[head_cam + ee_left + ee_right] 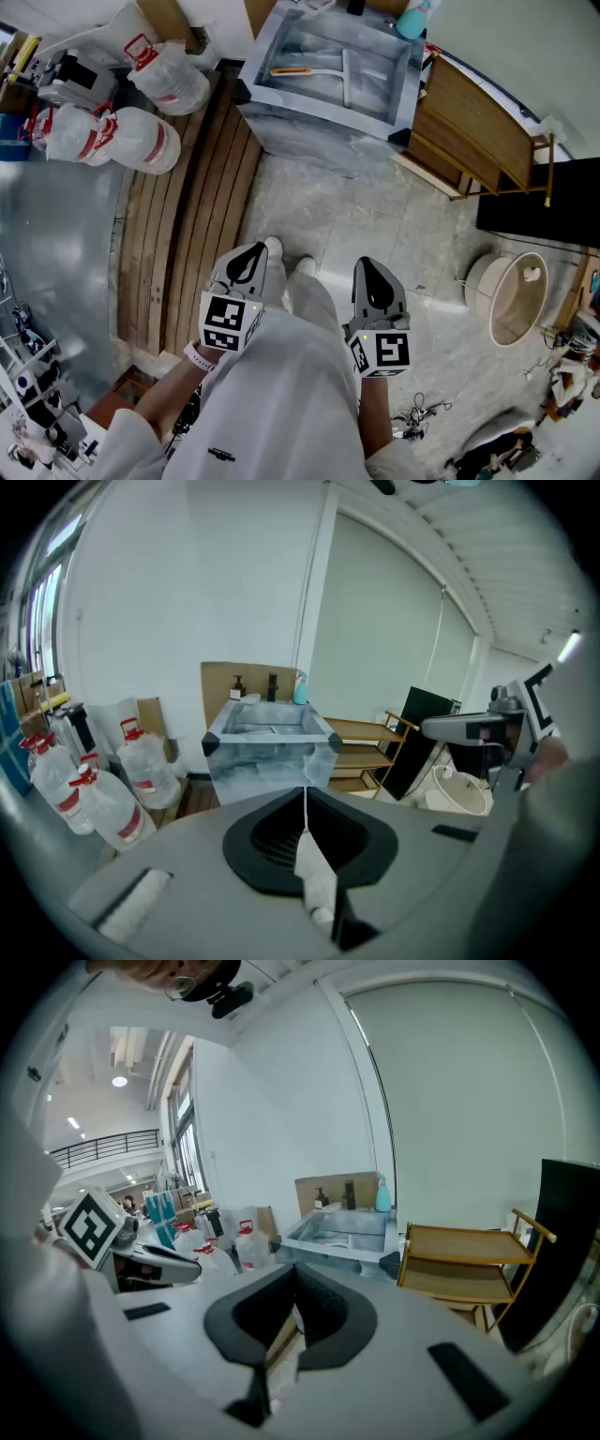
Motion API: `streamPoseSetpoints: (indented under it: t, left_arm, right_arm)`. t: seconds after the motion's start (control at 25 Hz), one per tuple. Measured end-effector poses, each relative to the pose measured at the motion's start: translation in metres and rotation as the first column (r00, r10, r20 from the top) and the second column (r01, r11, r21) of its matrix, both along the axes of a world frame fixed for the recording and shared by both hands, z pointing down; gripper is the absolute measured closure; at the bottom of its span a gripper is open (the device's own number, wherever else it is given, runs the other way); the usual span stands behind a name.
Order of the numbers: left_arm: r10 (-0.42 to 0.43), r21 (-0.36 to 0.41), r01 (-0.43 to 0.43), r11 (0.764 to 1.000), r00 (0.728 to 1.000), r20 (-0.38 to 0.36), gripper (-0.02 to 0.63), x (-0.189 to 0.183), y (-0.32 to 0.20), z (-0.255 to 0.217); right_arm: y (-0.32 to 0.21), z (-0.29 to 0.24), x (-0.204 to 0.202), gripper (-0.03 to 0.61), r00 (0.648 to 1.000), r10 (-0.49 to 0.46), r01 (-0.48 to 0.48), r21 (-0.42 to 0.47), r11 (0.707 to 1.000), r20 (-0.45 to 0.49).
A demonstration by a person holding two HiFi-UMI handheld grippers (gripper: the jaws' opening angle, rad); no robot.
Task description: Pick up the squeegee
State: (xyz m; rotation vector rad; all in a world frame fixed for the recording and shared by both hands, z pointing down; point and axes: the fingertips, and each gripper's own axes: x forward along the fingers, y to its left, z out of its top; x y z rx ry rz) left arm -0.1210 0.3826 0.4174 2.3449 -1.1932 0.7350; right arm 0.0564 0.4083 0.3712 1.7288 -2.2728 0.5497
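– Pale stone floor (pixel 375 216) runs up to a marbled sink (pixel 319 131) against the far wall. Where is the squeegee?

– The squeegee (pixel 323 72) lies flat inside the sink, its orange handle toward the sink's left wall. Neither gripper touches it.

– How do the grippers stand?

– Both are well short of the sink, held low in front of the person and aimed toward it. The left gripper (pixel 260 247) has its jaws pressed together with nothing between them. The right gripper (pixel 365 262) also looks closed at the tips and empty.

– What flanks the sink?

– Water jugs (pixel 141 136) with red caps sit left of the sink. A wooden shelf (pixel 478 131) stands just right of it.
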Motion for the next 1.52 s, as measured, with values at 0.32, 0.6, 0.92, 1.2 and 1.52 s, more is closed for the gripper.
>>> streamPoseSetpoints:
  t: [0.32, 0.6, 0.92, 1.2, 1.52]
  left_arm:
    - [-0.003, 0.076, 0.006, 0.997, 0.999, -0.037, 0.603, -0.005, 0.013, -0.052]
    - [-0.011, 0.097, 0.015, 0.995, 0.999, -0.040, 0.603, -0.008, 0.016, -0.061]
    - [-0.054, 0.093, 0.057, 0.994, 0.998, -0.028, 0.603, -0.005, 0.030, -0.056]
    - [-0.094, 0.100, 0.098, 0.990, 0.995, -0.043, 0.603, -0.002, 0.014, -0.059]
    - [-0.088, 0.112, 0.095, 0.989, 0.994, -0.064, 0.603, -0.007, -0.057, -0.049]
  right_arm:
    - [0.015, -0.034, -0.009, 0.574, 1.000, -0.013, 0.014, 0.039, 0.999, -0.027]
    - [0.016, -0.050, -0.011, 0.572, 1.000, -0.004, 0.004, 0.103, 0.995, -0.004]
    - [0.026, -0.047, 0.005, 0.572, 0.998, -0.015, 0.006, 0.130, 0.991, 0.067]
    - [0.011, -0.046, 0.010, 0.572, 0.997, -0.040, 0.031, 0.126, 0.992, 0.069]
    - [-0.060, -0.028, -0.009, 0.572, 0.994, -0.083, 0.076, 0.104, 0.992, 0.069]
